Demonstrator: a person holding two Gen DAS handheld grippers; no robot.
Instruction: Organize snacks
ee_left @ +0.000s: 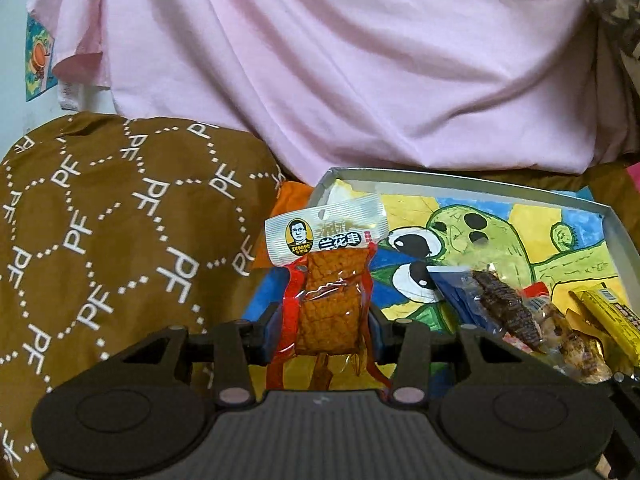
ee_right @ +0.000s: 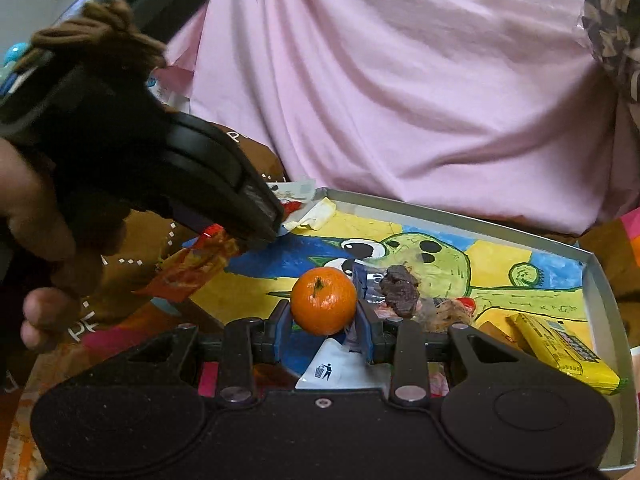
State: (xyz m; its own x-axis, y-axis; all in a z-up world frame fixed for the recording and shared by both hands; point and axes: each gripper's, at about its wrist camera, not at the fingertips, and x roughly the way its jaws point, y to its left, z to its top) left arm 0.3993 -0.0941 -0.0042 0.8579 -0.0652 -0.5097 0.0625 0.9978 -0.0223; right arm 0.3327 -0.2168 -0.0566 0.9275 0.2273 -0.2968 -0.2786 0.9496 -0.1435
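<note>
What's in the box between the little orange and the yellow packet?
In the right wrist view, a dark dried-snack packet lies between the orange and the yellow packet.

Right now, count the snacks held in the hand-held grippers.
2. A tofu-skewer packet is clamped in the left hand-held gripper, and a mandarin orange in the right hand-held gripper. Both hang over the tray, where more packets lie.

A shallow tray (ee_right: 600, 280) with a painted cartoon floor holds wrapped snacks (ee_right: 560, 352).
</note>
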